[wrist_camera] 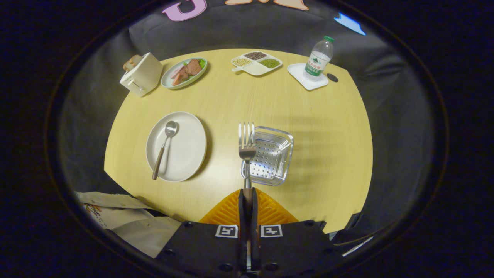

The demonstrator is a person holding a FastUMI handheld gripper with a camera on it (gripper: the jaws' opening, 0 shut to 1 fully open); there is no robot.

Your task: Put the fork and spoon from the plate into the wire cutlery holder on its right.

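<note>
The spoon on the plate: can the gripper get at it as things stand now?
Probably not yet. The gripper is shut on the fork, held above the near-left edge of the wire cutlery holder. The spoon itself lies uncovered on the plate, nothing over it, so access looks free once the fork is released.

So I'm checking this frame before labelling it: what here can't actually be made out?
- Fork handle, gripper view: its lower part is hidden between the gripper fingers, which are shut on it.
- Cutlery holder: its near-left edge is covered by the fork, and the fork's height above it cannot be judged.
- Bottle label: too small to read.
- Divided dish contents: too small to identify.
- Spoon on the plate: clear.
</note>
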